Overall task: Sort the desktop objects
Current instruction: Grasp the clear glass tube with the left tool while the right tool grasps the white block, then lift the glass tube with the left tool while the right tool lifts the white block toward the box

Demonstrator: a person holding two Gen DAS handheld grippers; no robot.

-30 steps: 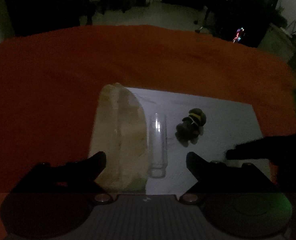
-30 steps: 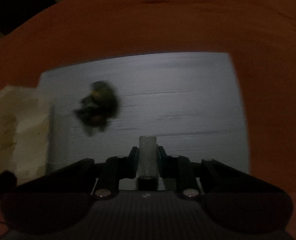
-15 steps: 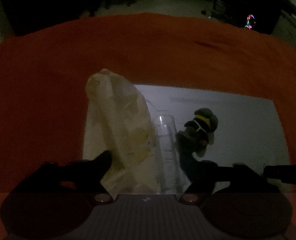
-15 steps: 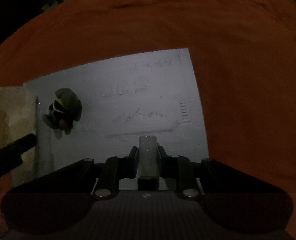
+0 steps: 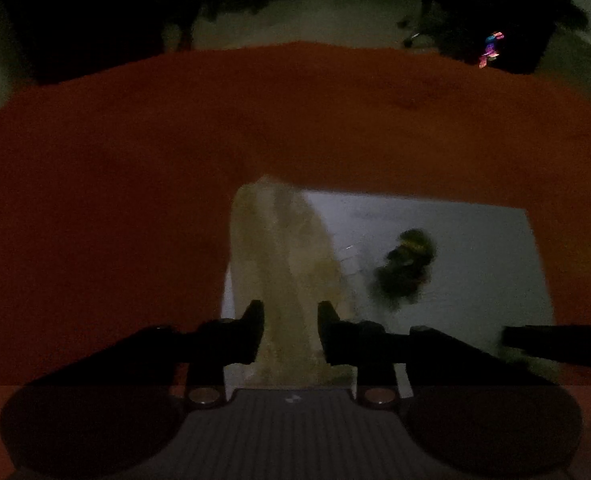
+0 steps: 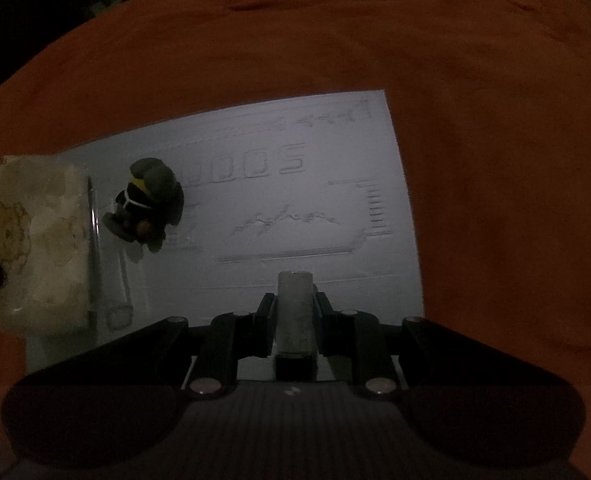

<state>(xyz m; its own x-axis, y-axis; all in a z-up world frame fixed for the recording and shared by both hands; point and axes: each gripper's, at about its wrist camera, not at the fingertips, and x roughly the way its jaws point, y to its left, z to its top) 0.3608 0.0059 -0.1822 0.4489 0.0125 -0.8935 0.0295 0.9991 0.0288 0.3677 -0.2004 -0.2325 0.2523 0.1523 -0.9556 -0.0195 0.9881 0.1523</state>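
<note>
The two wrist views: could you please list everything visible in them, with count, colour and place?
Tablecloth: one, orange-red, covering the table.
Mat: one, pale grey with embossed lettering, on the tablecloth.
Pouch: one, cream and translucent, on the mat's left edge in the right wrist view.
Clear tube: one, transparent, lying on the mat beside the pouch.
Plush toy: one, dark grey with a yellow band, on the mat right of the pouch.
White cylinder: one, whitish, gripped above the mat's near edge.
Left gripper: one, black, fingers closing around the pouch.
Right gripper: one, black, shut on the white cylinder.
</note>
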